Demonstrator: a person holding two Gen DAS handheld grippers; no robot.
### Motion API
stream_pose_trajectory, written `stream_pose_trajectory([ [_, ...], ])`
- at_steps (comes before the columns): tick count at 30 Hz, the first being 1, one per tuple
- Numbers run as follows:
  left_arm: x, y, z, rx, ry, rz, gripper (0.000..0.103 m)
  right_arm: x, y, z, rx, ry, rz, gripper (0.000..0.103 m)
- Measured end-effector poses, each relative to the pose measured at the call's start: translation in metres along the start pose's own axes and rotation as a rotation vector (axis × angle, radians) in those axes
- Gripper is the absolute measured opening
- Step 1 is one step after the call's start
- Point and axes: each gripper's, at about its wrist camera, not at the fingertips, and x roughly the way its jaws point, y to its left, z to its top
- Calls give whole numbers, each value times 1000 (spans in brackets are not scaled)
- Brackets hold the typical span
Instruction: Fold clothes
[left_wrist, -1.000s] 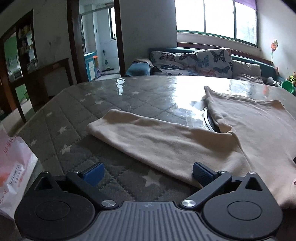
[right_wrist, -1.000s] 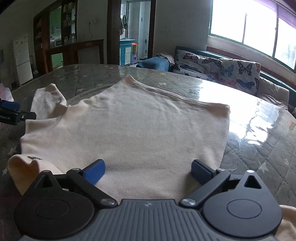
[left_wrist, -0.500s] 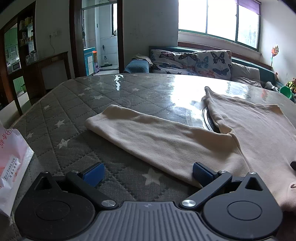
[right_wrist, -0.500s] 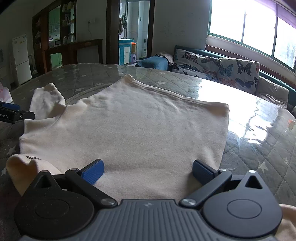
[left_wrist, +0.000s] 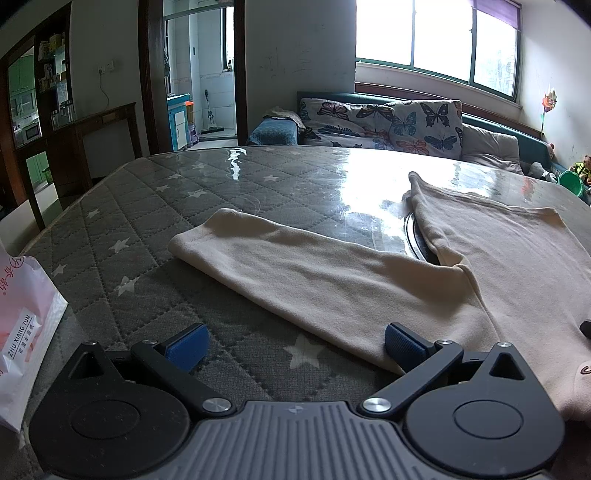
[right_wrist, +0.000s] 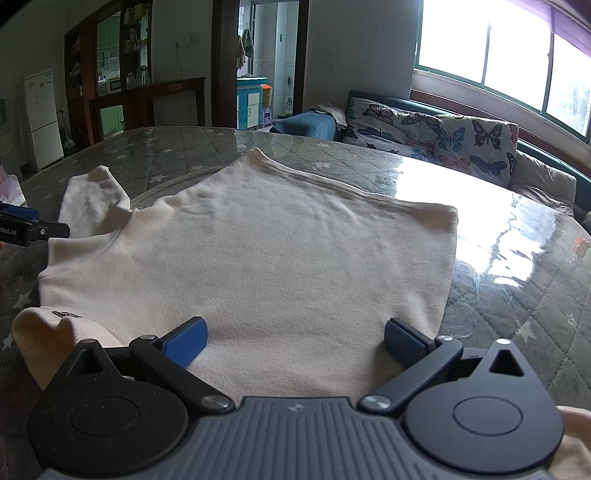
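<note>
Both sets of fingers stand wide apart, holding nothing. Our left gripper (left_wrist: 293, 341) hovers over the near edge of the sleeve (left_wrist: 314, 273); our right gripper (right_wrist: 293, 338) hovers over the shirt (right_wrist: 266, 251) lying flat on the table (right_wrist: 517, 295). Pinch the sleeve near its cuff (one layer only) and fold it inward. Since a second ago, the left gripper has risen slightly

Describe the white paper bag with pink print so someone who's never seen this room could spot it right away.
Start at the big table with the grey star-quilted cover, where a cream shirt lies spread. Follow the table's near left edge, away from the shirt: the bag stands there, the only paper thing on it, white with pink print and the words ZHU XIANG YUN.
</note>
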Motion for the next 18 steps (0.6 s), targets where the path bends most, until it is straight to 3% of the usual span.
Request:
stream_pose_trajectory([
  [18, 0, 2, -1, -2, -1, -2, 103, -1, -2, -1, 3, 0, 4, 103],
])
